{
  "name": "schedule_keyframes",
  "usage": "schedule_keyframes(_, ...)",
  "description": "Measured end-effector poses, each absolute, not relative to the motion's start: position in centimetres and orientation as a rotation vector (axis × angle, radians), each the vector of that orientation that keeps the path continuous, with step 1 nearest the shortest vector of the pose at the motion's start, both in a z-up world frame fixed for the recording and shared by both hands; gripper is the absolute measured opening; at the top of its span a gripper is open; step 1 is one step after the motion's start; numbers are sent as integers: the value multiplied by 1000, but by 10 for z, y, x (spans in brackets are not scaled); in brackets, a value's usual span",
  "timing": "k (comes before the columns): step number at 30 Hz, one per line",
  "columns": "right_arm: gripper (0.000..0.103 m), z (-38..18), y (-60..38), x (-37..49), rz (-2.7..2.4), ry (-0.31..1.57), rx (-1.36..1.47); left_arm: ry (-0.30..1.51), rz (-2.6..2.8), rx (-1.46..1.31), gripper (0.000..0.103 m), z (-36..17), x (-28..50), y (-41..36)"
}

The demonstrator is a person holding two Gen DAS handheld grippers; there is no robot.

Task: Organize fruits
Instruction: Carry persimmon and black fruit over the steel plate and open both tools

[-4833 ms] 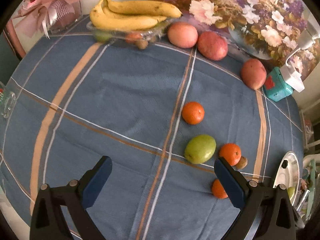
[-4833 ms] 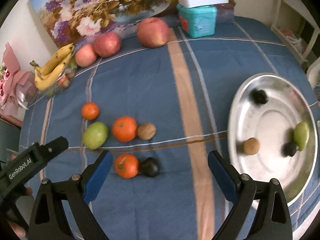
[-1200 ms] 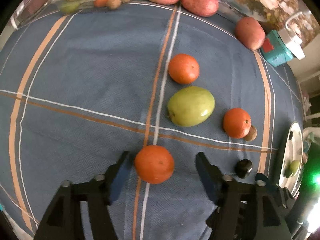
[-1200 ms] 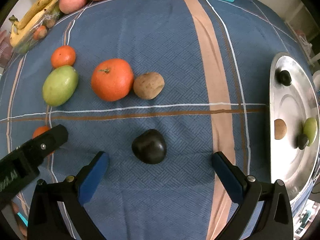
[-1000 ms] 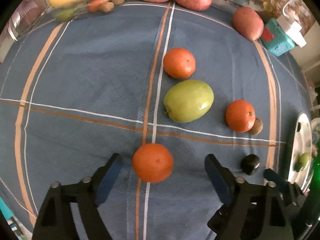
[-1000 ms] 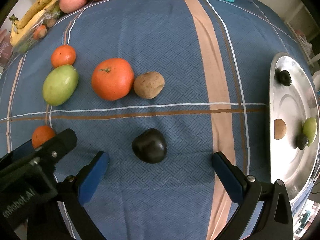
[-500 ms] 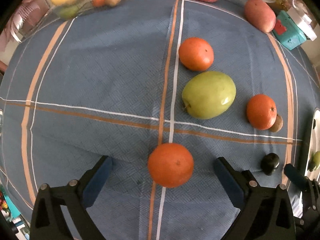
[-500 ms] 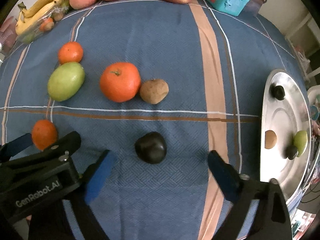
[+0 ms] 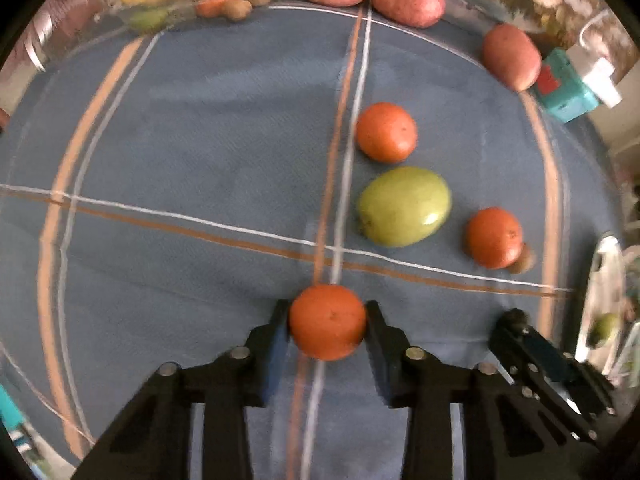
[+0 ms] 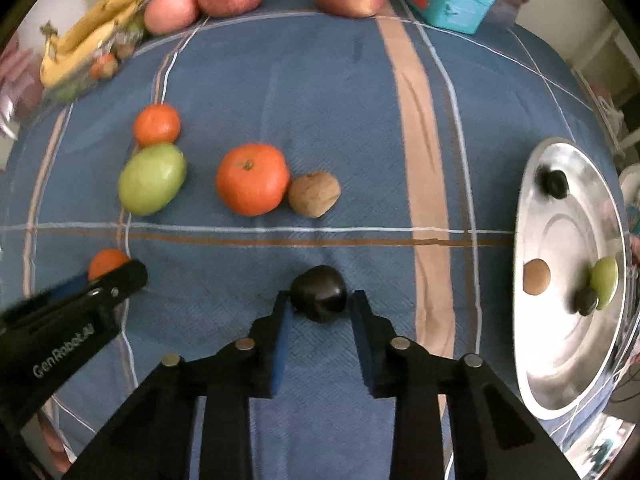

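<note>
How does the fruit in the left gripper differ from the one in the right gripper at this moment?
The left gripper is shut on an orange, bright and round; the right gripper is shut on a dark fruit, nearly black and lumpier. The orange looks wider, so the left fingers stand further apart than the right. Both grippers have just closed, and each fruit sits between blue pads over the blue tablecloth.

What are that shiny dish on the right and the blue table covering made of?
The dish looks like polished metal, probably stainless steel: mirror-bright, with curved reflections. The table covering looks like woven cloth: matte blue, a visible basket-weave texture and woven stripes.
</note>
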State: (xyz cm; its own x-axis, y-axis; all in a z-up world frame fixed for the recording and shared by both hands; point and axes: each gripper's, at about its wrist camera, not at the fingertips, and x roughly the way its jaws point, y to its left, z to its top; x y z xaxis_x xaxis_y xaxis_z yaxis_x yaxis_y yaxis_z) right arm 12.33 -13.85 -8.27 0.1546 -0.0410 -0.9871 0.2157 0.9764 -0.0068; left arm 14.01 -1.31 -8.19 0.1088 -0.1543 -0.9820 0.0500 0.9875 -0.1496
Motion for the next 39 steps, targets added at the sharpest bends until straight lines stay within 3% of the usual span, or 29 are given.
schedule_keyframes(9,25,-38,-167,114,-191,1301,262,1398,-185,-135,38,-50,141,-7)
schedule_keyframes(18,25,-62,-162,120,-148,1349,257,1387,-182,-173,38,-42,140,8)
schedule_keyframes(21,35,-68,-163,123,-135,1365,263,1392,-184,-177,38,-45,141,6)
schedule_keyframes(35,36,-92,-139,135,-148,1398,170,1396,-182,-181,38,-56,140,5)
schedule_keyframes(37,36,-91,-139,133,-157,1392,163,1394,-182,-180,38,-56,140,4)
schedule_keyframes(39,28,-90,-137,133,-157,1380,166,1394,-181,-181,38,-56,140,4)
